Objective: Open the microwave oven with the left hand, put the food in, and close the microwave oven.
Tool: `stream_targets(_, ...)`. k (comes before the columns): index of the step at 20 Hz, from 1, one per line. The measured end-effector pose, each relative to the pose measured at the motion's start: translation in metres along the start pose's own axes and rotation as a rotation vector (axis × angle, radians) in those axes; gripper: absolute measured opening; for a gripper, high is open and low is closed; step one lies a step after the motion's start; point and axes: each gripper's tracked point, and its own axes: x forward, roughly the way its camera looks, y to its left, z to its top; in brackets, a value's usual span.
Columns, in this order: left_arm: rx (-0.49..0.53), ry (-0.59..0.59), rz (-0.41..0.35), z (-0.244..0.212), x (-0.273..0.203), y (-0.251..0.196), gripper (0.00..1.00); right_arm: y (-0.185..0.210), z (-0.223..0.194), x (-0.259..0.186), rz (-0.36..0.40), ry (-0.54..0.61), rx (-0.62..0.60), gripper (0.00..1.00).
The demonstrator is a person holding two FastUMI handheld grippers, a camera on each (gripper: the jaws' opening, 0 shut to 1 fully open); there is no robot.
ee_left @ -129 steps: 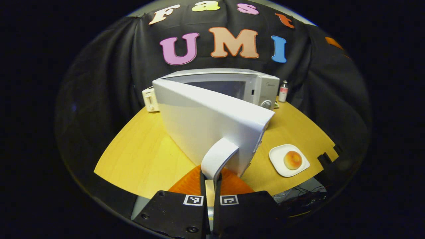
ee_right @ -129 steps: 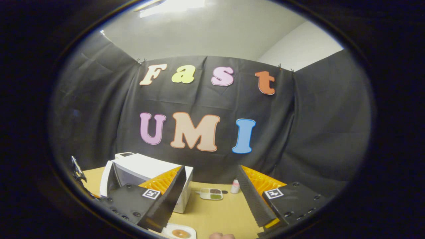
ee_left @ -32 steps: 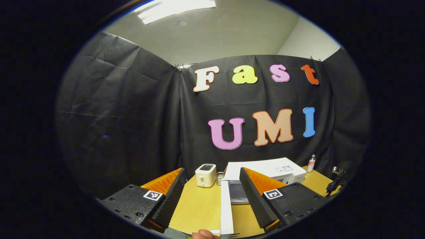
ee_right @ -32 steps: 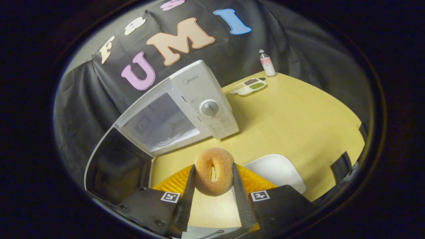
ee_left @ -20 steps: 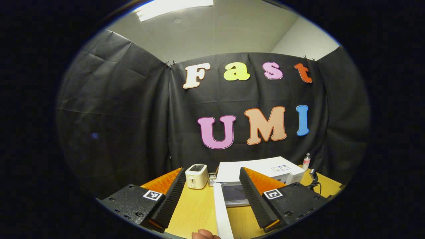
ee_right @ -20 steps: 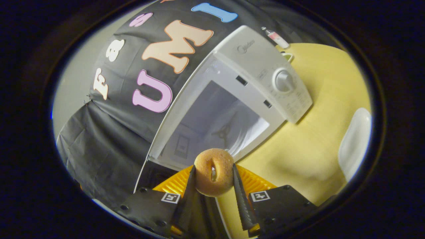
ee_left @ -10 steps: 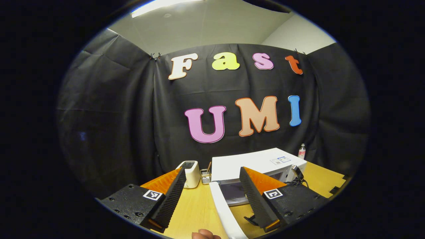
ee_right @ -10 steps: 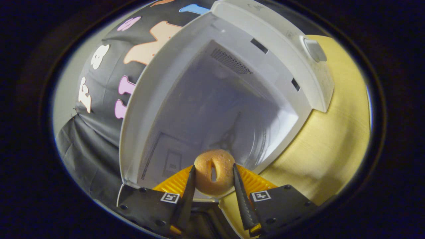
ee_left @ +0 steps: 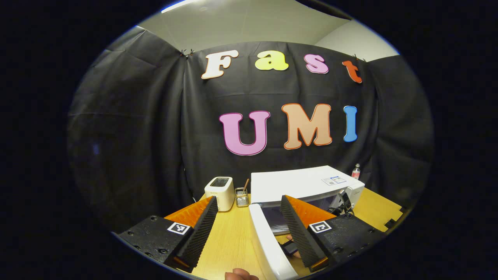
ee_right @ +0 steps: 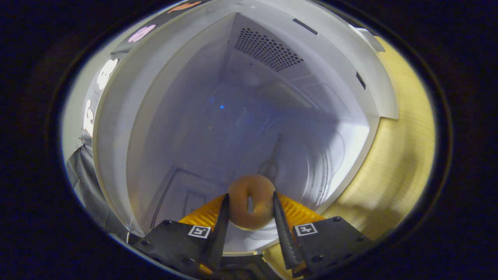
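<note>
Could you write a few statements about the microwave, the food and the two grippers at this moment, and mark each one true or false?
1. The microwave door is closed. False: it stands open.
2. The right gripper is shut on the donut. True.
3. The donut lies on a white plate on the table. False: it is held in front of the microwave, at the mouth of its cavity.
4. The left gripper is open and holds nothing. True.
5. A toaster stands on the table beside the microwave. True.
6. The left gripper is clamped on the door handle. False: its fingers are spread apart, and the door's edge lies between them.
</note>
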Motion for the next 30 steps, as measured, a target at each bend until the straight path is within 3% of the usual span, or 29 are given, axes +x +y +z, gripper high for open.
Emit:
stream_targets(3,-0.012,0.015,0.010,-0.006,0.001,0.003,0.95,-0.003,0.007,0.006,-0.022,-0.013,0.010,0.57)
stream_targets(7,-0.012,0.010,0.011,-0.004,0.002,0.002,0.95,-0.007,0.010,0.010,-0.042,-0.016,0.019,0.71)
stream_targets(9,-0.004,0.008,0.009,-0.004,0.000,0.001,0.95,-0.008,0.015,0.010,-0.059,-0.041,0.005,0.69)
stream_targets(10,-0.002,0.005,0.009,-0.003,0.000,0.000,0.95,-0.009,0.016,0.009,-0.070,-0.046,-0.001,0.83)
stream_targets(13,0.002,-0.007,0.012,0.001,-0.003,-0.001,0.95,-0.010,0.016,0.009,-0.088,-0.045,-0.016,0.77)
stream_targets(18,0.007,-0.011,0.027,0.002,-0.010,0.002,0.95,-0.002,0.019,0.004,-0.065,-0.056,-0.067,0.84)
stream_targets(25,0.019,-0.038,0.068,0.011,-0.023,0.006,0.95,0.003,0.027,-0.013,-0.022,-0.048,-0.140,0.84)
stream_targets(26,0.021,-0.043,0.077,0.011,-0.027,0.008,0.96,0.005,0.029,-0.018,-0.010,-0.046,-0.149,0.95)
stream_targets(30,0.029,-0.048,0.128,0.011,-0.044,0.015,0.95,0.012,0.038,-0.043,0.040,-0.039,-0.210,0.95)
